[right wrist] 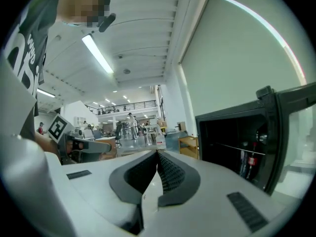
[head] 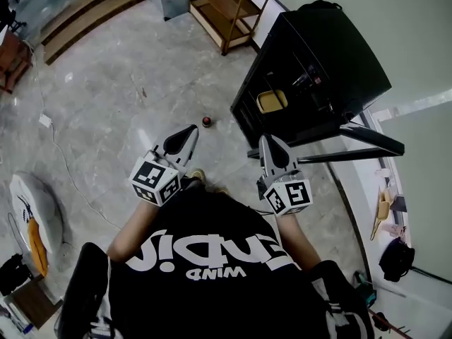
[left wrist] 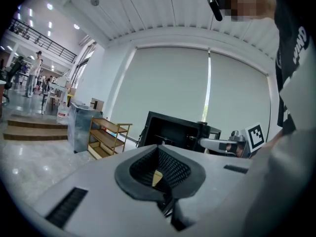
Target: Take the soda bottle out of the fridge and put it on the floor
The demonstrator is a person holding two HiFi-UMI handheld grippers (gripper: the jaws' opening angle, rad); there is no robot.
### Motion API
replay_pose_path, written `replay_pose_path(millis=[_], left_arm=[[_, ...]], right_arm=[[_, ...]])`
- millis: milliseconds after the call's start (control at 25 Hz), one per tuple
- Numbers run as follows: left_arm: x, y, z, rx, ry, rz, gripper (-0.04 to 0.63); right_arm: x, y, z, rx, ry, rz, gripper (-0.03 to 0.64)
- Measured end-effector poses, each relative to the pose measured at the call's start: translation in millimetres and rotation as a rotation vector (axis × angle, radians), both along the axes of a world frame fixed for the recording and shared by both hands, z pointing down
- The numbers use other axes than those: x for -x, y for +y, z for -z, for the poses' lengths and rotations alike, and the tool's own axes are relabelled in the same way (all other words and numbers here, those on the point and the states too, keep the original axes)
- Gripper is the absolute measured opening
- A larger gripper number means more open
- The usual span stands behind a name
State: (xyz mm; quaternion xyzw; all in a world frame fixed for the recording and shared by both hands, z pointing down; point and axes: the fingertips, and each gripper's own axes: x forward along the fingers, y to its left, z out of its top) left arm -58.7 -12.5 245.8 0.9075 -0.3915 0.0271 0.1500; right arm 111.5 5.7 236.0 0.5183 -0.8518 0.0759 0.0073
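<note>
Standing upright on the grey stone floor [head: 113, 97], the soda bottle [head: 206, 121] shows only its red cap and dark shoulders from above; it sits near the lower front corner of the black fridge [head: 318, 62] and touches neither gripper. The fridge's front faces the floor, and its door [right wrist: 291, 132] is swung open. In the right gripper view, two more dark bottles with red labels [right wrist: 249, 161] stand on a shelf inside. The left gripper [head: 185, 136] is held above the floor, well apart from the bottle. Its ribbed pads [left wrist: 170, 168] are brought together with nothing between them, only a thin sliver of background showing at the seam. The right gripper [head: 272, 147] is held beside it, pointing toward the fridge opening. Its pads [right wrist: 170, 172] are likewise pressed against each other, empty. Both marker cubes sit close to the person's dark printed shirt [head: 212, 260]. A wooden shelf unit [head: 226, 13] stands beyond the fridge.
</note>
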Motion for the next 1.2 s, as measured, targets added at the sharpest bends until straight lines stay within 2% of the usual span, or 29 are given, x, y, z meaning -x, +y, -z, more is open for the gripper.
replay_pose_path(millis=[160, 360, 1200], left_arm=[[5, 4, -4, 0.009, -0.002, 0.028, 0.006], [11, 6, -6, 0.008, 0.003, 0.064, 0.006], [25, 2, 8, -0.037, -0.003, 0.101, 0.006]], right_arm=[[-15, 9, -2, 0.008, 0.02, -0.066, 0.023], [-22, 14, -6, 0.014, 0.025, -0.099, 0.023], [-2, 20, -3, 0.01, 0.026, -0.08, 0.023]])
